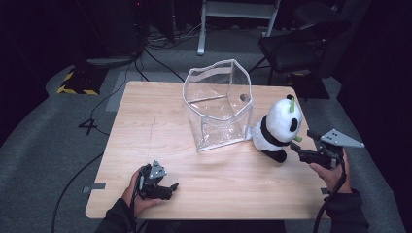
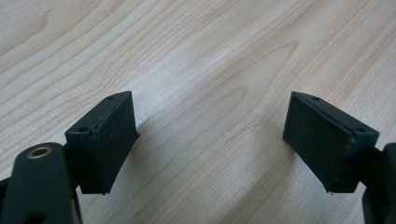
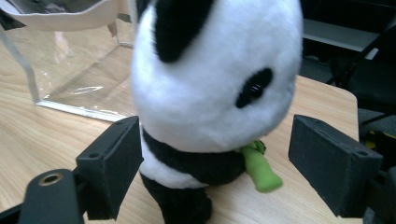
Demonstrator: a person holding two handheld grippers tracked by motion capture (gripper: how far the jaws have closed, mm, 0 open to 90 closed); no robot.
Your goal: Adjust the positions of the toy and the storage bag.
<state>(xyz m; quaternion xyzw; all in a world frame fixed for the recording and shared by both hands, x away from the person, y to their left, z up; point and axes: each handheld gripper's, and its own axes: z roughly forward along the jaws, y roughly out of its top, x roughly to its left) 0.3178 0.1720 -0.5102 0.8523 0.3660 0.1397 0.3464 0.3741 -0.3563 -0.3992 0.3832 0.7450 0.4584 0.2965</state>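
A black-and-white plush panda (image 1: 279, 127) with a green bamboo piece at its mouth stands upright on the wooden table (image 1: 145, 121), right of a clear plastic bag (image 1: 218, 104) that stands open. My right gripper (image 1: 301, 141) sits just right of the panda, level with its lower body. In the right gripper view the panda (image 3: 210, 84) is between the jaws of that gripper (image 3: 215, 135), which stand wide with the pads clear of the plush; the bag (image 3: 79, 70) lies behind. My left gripper (image 1: 172, 187) rests near the front left edge. Its jaws (image 2: 210, 135) are apart over bare wood.
A dark chair (image 1: 301, 43) stands beyond the table's far right corner, and a white frame (image 1: 238, 9) behind the bag. Cables (image 1: 97, 104) run over the grey floor at the left. The table's front edge lies close to both hands.
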